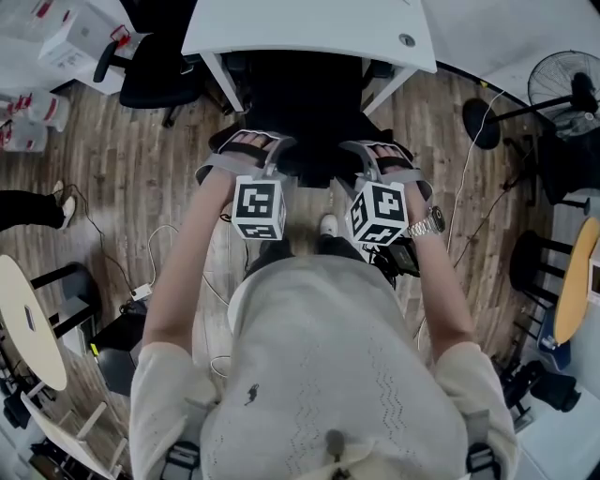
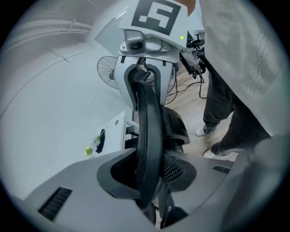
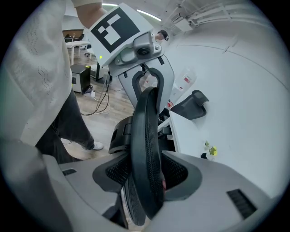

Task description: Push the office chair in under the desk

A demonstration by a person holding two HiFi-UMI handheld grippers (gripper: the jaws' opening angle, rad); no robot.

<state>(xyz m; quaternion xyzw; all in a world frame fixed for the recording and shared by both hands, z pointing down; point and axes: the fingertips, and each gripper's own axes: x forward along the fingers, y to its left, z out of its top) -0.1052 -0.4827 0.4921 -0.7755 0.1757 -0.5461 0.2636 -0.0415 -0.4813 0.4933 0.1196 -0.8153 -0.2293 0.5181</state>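
The black office chair [image 1: 309, 103] stands with its seat under the white desk [image 1: 309, 28], and its backrest faces me. Both grippers sit on the backrest's top rim, side by side. In the left gripper view the rim [image 2: 147, 118] runs between the jaws of my left gripper [image 2: 147, 174], with a little room at the pads, so it is open. In the right gripper view the same rim [image 3: 145, 131] lies between the wide jaws of my right gripper [image 3: 147, 174], also open. In the head view the left gripper [image 1: 270, 157] and right gripper [image 1: 361, 161] show under my hands.
A second black chair [image 1: 155, 70] stands left of the desk beside white boxes [image 1: 66, 37]. A floor fan [image 1: 562, 84] and black stands are at the right. Cables [image 1: 155, 253] trail over the wood floor. A round table [image 1: 33, 319] is at the lower left, with another person's leg [image 1: 28, 208] above it.
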